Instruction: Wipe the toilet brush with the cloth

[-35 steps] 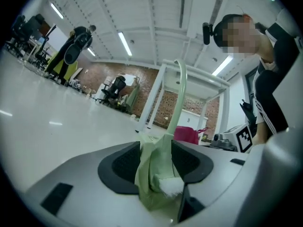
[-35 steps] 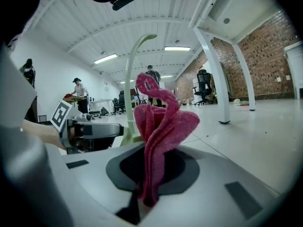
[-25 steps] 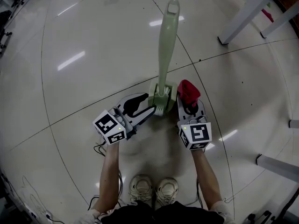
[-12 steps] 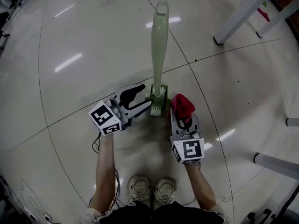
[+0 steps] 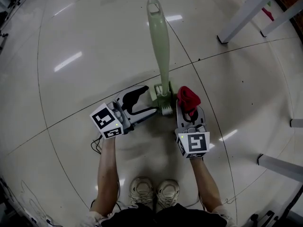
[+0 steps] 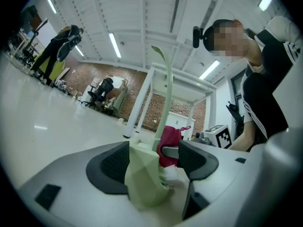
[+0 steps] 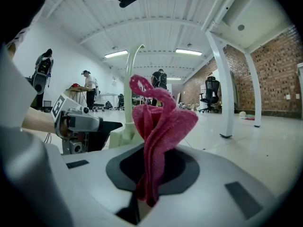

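A pale green toilet brush stands in its green holder on the floor, its handle rising toward me. My left gripper reaches level from the left. Its jaws have just been opening and now stand wide, with the holder between them against the left pad and a gap on the right. My right gripper sits just right of the holder, shut on a bunched red cloth that sticks up from the jaws. The handle shows left of the cloth.
White table legs stand at the upper right and another leg at the right edge. Cables lie by my shoes. Several people and an office chair are far off in the room.
The left gripper's jaws have spread wider around the holder. The brush handle's top has swung to the left. The right gripper and cloth have stayed close beside the holder.
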